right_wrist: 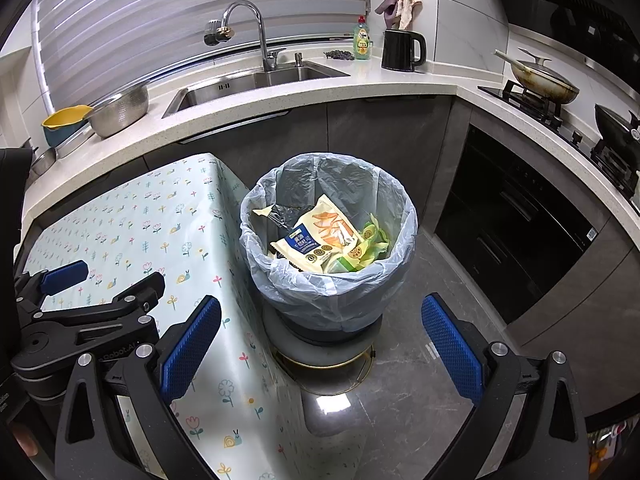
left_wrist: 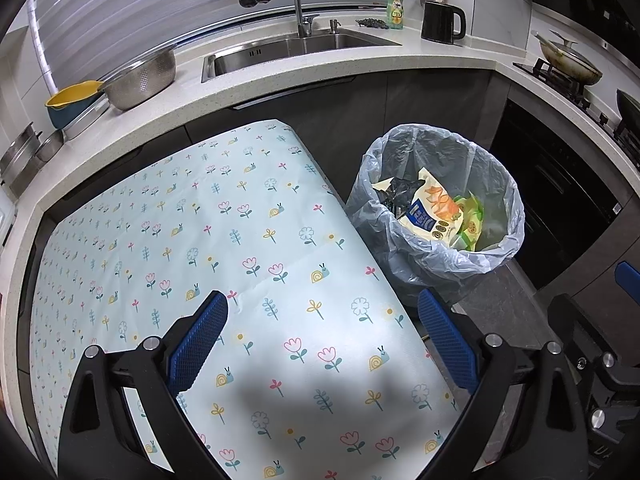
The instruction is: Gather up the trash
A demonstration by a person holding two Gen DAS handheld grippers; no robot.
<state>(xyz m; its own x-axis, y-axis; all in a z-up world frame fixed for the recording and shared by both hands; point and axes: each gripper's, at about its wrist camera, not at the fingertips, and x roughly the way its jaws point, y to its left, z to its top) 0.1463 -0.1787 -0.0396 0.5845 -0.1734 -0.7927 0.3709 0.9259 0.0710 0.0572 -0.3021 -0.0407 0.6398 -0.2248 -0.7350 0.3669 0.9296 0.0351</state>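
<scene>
A trash bin (left_wrist: 436, 256) lined with a pale plastic bag stands on the floor right of the table, also in the right wrist view (right_wrist: 332, 288). Inside lie a yellow snack bag (right_wrist: 320, 236), green wrappers (right_wrist: 370, 246) and a dark wrapper (right_wrist: 282, 216). My left gripper (left_wrist: 324, 344) is open and empty above the floral tablecloth (left_wrist: 208, 240). My right gripper (right_wrist: 320, 348) is open and empty, in front of and above the bin. The left gripper also shows at the left of the right wrist view (right_wrist: 102, 280).
The table with the floral cloth (right_wrist: 132, 216) stands against a white counter (left_wrist: 320, 66) with a sink (left_wrist: 296, 46), faucet, metal colander (left_wrist: 142, 78), yellow bowl, soap bottle and black kettle (left_wrist: 442, 24). A stove with a pan (right_wrist: 544, 80) is at right, dark cabinets below.
</scene>
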